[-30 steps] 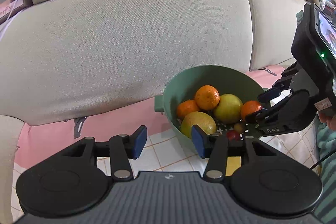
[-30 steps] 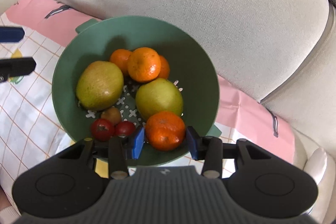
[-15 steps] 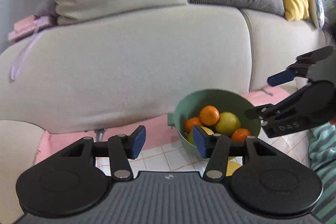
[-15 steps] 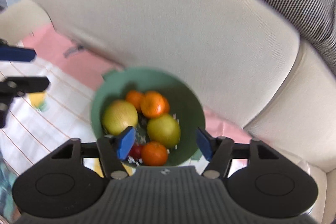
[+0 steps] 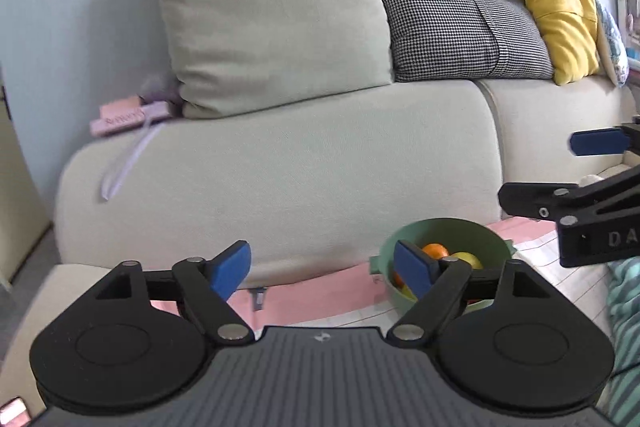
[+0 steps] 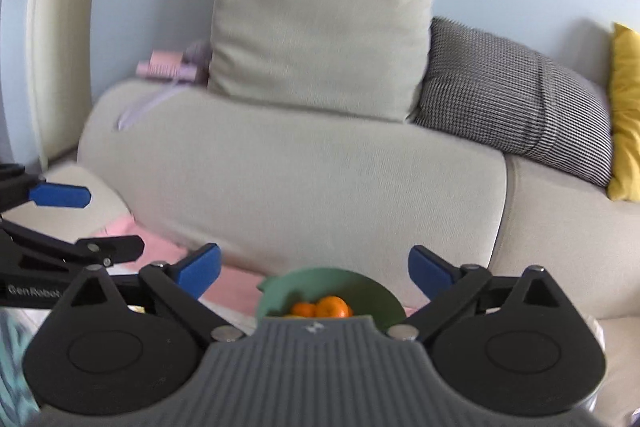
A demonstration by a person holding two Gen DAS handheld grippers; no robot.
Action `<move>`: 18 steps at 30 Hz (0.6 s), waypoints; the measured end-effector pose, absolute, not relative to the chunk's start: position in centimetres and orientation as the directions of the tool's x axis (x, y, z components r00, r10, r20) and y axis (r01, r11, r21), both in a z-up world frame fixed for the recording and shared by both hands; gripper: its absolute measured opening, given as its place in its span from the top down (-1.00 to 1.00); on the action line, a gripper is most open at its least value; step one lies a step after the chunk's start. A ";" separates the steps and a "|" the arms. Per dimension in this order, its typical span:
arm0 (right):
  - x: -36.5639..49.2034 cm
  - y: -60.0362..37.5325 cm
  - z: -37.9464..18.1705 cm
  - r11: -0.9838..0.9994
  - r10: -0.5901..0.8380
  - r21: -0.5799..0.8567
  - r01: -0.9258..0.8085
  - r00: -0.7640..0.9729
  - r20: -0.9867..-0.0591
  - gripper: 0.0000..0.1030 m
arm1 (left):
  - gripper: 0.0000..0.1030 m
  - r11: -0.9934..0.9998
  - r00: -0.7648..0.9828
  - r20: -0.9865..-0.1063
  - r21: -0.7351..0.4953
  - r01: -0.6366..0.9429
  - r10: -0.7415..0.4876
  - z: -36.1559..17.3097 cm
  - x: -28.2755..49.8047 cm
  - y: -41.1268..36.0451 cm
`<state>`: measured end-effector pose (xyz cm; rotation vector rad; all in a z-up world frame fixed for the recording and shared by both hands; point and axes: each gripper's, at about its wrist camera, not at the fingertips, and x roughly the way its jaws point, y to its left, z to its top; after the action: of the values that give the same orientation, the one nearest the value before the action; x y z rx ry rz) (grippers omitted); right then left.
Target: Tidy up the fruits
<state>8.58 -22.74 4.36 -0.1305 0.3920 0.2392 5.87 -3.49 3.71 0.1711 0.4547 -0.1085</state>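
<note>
A green colander bowl (image 5: pixel 472 235) stands on a pink and white cloth (image 5: pixel 320 291) in front of a beige sofa. It holds oranges (image 5: pixel 436 251) and yellow-green fruits (image 5: pixel 466 259); the rest is hidden by my fingers. In the right wrist view the bowl (image 6: pixel 360 287) and oranges (image 6: pixel 328 307) sit low, partly behind the gripper body. My left gripper (image 5: pixel 324 271) is open and empty, raised back from the bowl. My right gripper (image 6: pixel 314 269) is open wide and empty, also above and behind the bowl. It shows at the right edge of the left wrist view (image 5: pixel 588 167).
The sofa back (image 5: pixel 280 167) rises right behind the bowl. On it rest a beige cushion (image 5: pixel 272 11), a houndstooth cushion (image 5: pixel 460 35), a yellow cushion (image 5: pixel 560 15) and pink books (image 5: pixel 120 115). A striped teal cloth (image 5: pixel 624 307) lies at the right.
Both grippers have pulled up and back from the bowl, which now looks small and low. The right jaws, earlier around an orange in the bowl, have opened wide and are empty. The left jaws opened wider.
</note>
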 end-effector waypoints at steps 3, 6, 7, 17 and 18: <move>5.9 -22.3 4.0 0.976 0.177 -0.063 -0.209 0.927 -0.330 -0.92 | -0.88 0.981 0.919 -0.393 0.170 0.090 -0.016 3.8 4.4 -3.5; 3.8 -21.8 3.5 0.982 0.152 -0.065 -0.178 0.943 -0.297 -0.92 | -0.94 0.983 0.943 -0.331 0.180 0.036 0.027 3.6 2.9 -3.5; 3.2 -21.7 3.2 0.983 0.147 -0.060 -0.171 0.945 -0.292 -0.92 | -0.94 0.985 0.943 -0.330 0.168 0.033 0.025 3.5 2.7 -3.4; 1.9 -21.5 -1.1 0.992 0.099 -0.032 -0.119 0.925 -0.368 -0.93 | -0.95 0.994 0.874 -0.484 0.103 0.026 0.027 -1.1 3.1 -2.6; 2.0 -21.5 -1.6 0.993 0.096 -0.029 -0.116 0.917 -0.387 -0.93 | -0.95 0.993 0.860 -0.509 0.111 0.027 0.034 -1.6 3.3 -2.7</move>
<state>2.05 -21.50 -1.55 -0.0520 0.3953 0.1090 3.29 -2.69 -1.63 0.1156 0.5357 0.0036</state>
